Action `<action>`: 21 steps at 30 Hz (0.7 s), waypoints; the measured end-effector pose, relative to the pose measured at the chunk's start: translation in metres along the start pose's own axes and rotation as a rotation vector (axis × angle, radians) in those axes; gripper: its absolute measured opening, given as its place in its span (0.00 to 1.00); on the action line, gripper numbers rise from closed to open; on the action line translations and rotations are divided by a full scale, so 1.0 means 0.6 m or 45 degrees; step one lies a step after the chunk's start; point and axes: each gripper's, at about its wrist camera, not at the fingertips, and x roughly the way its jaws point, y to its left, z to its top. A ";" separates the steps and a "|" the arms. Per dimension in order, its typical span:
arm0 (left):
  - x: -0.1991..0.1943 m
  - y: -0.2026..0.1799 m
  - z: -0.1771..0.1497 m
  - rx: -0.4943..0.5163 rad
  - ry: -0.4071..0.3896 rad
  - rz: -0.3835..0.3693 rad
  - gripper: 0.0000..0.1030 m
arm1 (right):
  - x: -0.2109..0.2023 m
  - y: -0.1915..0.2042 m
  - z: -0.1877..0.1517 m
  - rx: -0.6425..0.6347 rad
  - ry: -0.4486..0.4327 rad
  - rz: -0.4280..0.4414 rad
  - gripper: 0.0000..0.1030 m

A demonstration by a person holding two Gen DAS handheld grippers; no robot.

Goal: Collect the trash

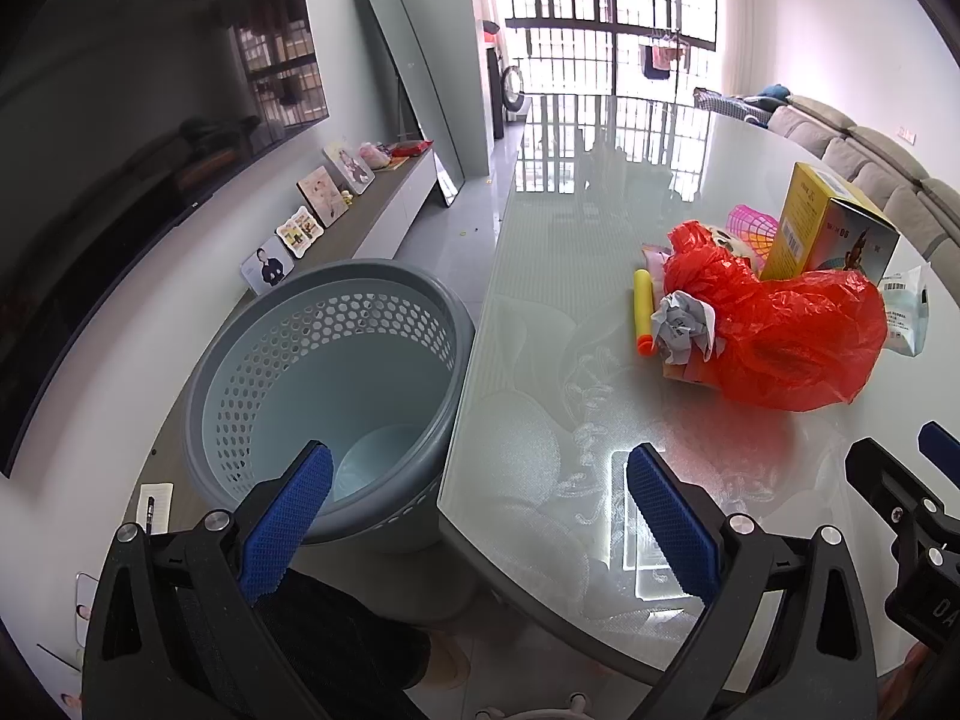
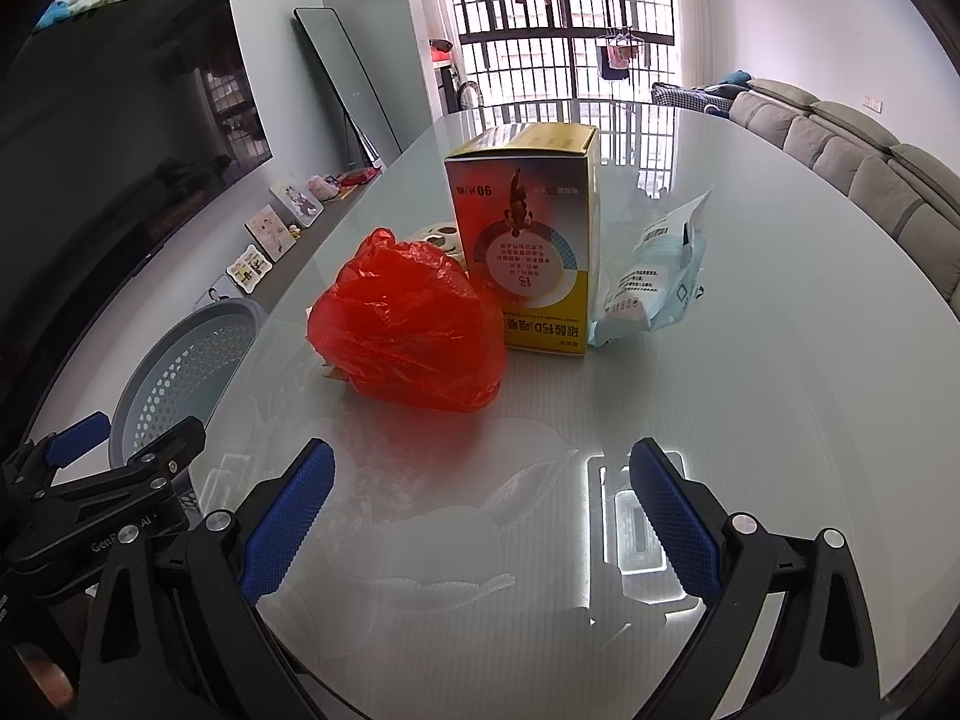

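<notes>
Both grippers, left gripper and right gripper, hover with fingers apart and empty. Trash — red plastic bag, medicine box — sits on the tabletop; next, probably grasp the bag for the perforated wastebasket.

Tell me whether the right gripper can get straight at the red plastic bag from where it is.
Probably yes. The right gripper is open and faces the red plastic bag across bare glass table, with nothing between them. The yellow box stands behind and beside the bag, not in the way.
</notes>
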 end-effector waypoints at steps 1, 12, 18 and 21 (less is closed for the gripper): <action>0.000 0.000 0.000 0.000 -0.001 0.001 0.94 | 0.000 0.000 0.001 0.000 0.000 0.000 0.92; 0.001 0.002 -0.001 0.000 0.000 0.001 0.94 | -0.002 0.000 0.004 0.001 0.000 0.000 0.92; -0.001 0.001 -0.002 0.001 -0.001 0.007 0.94 | -0.001 0.000 0.004 0.002 0.001 0.001 0.92; -0.001 0.001 -0.002 0.002 -0.001 0.007 0.94 | -0.002 0.000 0.004 0.002 0.000 0.001 0.92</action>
